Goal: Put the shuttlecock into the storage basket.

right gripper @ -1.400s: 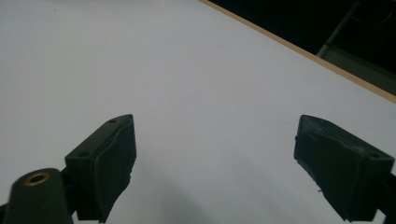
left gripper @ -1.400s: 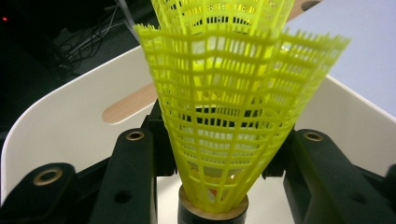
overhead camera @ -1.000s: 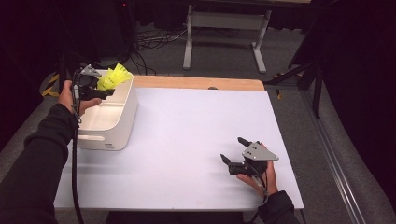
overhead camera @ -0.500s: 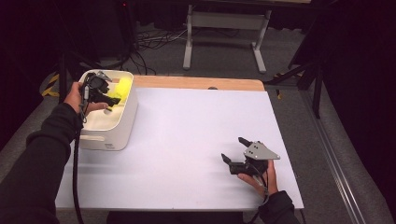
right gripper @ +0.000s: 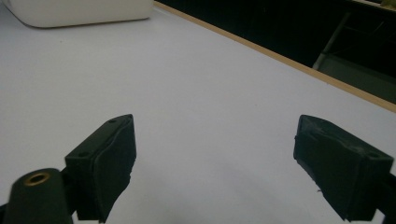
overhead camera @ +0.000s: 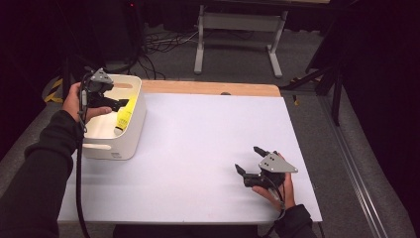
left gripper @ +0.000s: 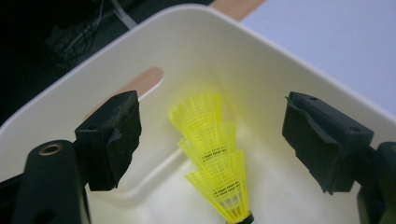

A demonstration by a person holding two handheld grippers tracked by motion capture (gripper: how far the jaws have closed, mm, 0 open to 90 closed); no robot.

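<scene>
A stack of yellow shuttlecocks (left gripper: pixel 212 161) lies inside the white bin (left gripper: pixel 280 60), cork end toward the camera, leaning on the bin's inner wall. My left gripper (left gripper: pixel 212 123) hovers open just above the stack and touches nothing. In the high view the left gripper (overhead camera: pixel 120 99) is over the bin (overhead camera: pixel 111 148) at the table's left, with the shuttlecocks (overhead camera: pixel 124 116) showing inside it. My right gripper (overhead camera: pixel 247 159) rests open on the table at the front right, with nothing between its fingers. In its own view the right gripper (right gripper: pixel 212 154) faces bare white tabletop.
The white table (overhead camera: pixel 198 139) has a wooden strip (overhead camera: pixel 213 88) along its far edge. The bin's base (right gripper: pixel 79 11) shows far off in the right gripper view. Cables and a metal stand (overhead camera: pixel 237 34) lie on the floor behind the table.
The left gripper carried the yellow shuttlecocks down into the bin and let go; it now stands open above them. The right gripper has not moved.
</scene>
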